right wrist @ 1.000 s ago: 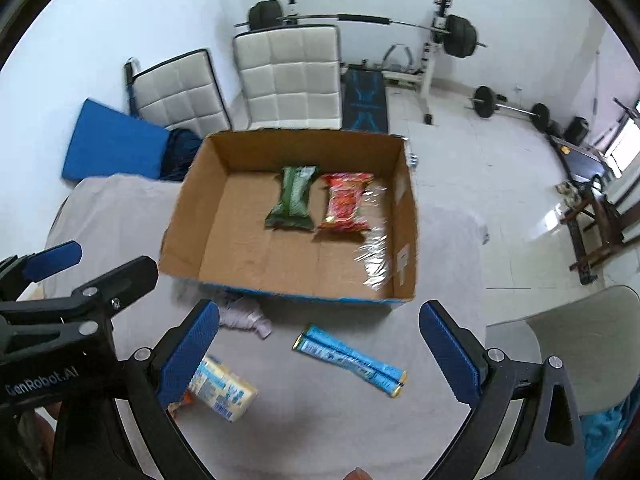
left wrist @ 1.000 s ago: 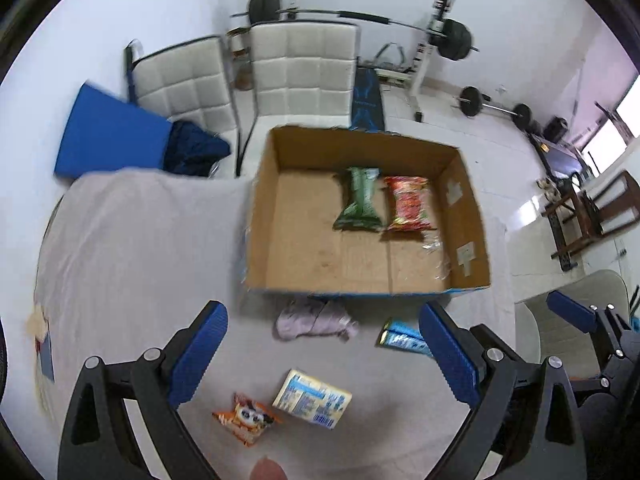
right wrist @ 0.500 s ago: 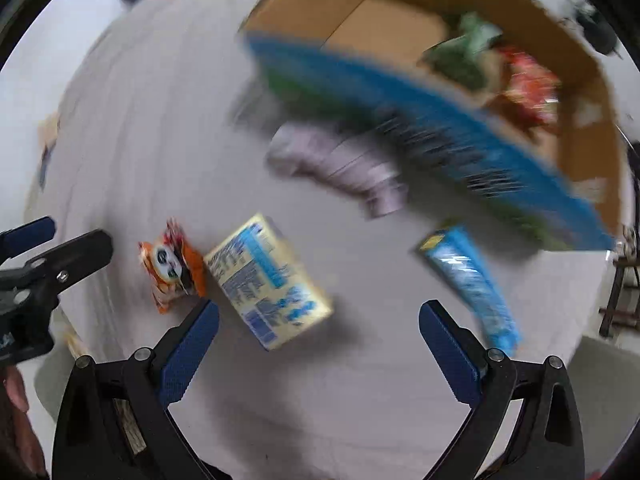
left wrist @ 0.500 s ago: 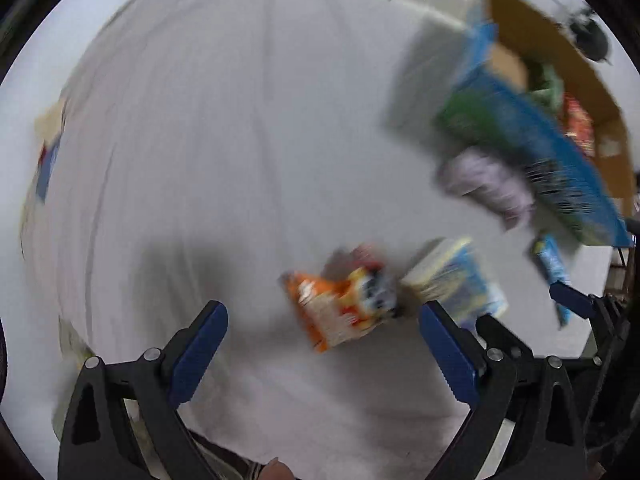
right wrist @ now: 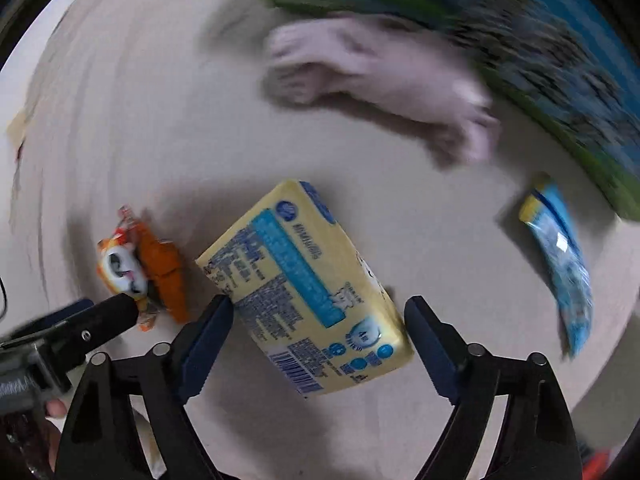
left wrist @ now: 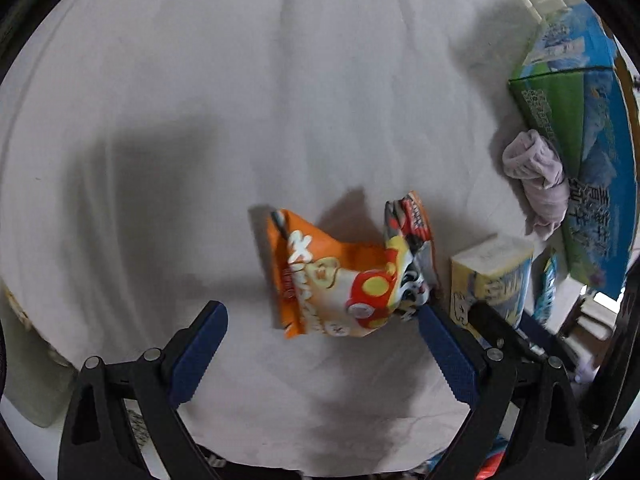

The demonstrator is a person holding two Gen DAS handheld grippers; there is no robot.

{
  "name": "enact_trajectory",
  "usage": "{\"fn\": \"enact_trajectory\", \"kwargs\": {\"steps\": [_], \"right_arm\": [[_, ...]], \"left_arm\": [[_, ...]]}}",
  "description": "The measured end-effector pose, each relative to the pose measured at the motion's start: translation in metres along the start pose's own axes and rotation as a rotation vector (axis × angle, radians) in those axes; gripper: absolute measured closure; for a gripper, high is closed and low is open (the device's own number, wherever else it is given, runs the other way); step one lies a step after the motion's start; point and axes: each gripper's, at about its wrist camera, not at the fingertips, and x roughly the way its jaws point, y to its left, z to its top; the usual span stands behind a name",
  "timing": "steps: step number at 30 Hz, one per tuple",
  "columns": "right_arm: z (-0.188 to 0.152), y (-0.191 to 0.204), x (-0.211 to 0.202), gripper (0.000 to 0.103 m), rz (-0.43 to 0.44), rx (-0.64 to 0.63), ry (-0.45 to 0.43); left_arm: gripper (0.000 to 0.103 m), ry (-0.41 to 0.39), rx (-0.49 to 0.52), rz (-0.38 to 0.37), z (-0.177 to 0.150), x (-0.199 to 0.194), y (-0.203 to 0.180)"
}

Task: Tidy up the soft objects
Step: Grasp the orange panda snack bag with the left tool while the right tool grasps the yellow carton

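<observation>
An orange snack bag (left wrist: pixel 344 280) lies on the grey cloth, just ahead of my open left gripper (left wrist: pixel 320 316); its right end sits by the right fingertip. It also shows in the right wrist view (right wrist: pixel 140 268). A yellow tissue pack (right wrist: pixel 308 284) lies between the fingers of my open right gripper (right wrist: pixel 318 312); whether the pads touch it I cannot tell. It also shows in the left wrist view (left wrist: pixel 492 276). A rolled lilac cloth (left wrist: pixel 536 176) lies against the box (left wrist: pixel 580 152). A blue wrapper (right wrist: pixel 560 260) lies to the right.
The blue and green printed cardboard box stands at the right of the grey-covered table (left wrist: pixel 240 100). The left gripper's finger (right wrist: pixel 92 320) reaches into the right wrist view beside the snack bag. The table's edge runs along the left and bottom.
Both grippers have dropped from a high view over the box down close to the table. The left now faces the orange snack bag, the right straddles the yellow tissue pack.
</observation>
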Motion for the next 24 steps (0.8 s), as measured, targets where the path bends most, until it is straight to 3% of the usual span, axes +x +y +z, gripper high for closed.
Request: {"fn": "enact_trajectory", "kwargs": {"steps": [5, 11, 14, 16, 18, 24], "right_arm": [[-0.009, -0.01, -0.007, 0.016, 0.079, -0.018, -0.022], [-0.006, 0.003, 0.004, 0.016, 0.043, -0.106, 0.013], [-0.008, 0.003, 0.014, 0.019, 0.03, -0.081, 0.056], [-0.013, 0.001, 0.016, 0.033, 0.016, -0.065, 0.056], [-0.016, -0.006, 0.017, 0.034, 0.031, -0.037, 0.057], [-0.027, -0.021, 0.008, 0.035, 0.049, 0.021, 0.04]], "left_arm": [[0.005, 0.037, -0.04, -0.059, 0.019, 0.014, -0.003], [0.005, 0.045, -0.034, -0.054, 0.032, 0.029, -0.008], [0.014, 0.026, -0.007, -0.017, 0.032, 0.031, -0.012], [0.033, -0.002, 0.036, 0.013, 0.029, 0.028, -0.016], [0.046, -0.013, 0.085, 0.019, 0.025, 0.025, -0.022], [0.048, -0.041, 0.168, 0.088, 0.013, 0.024, -0.053]]}}
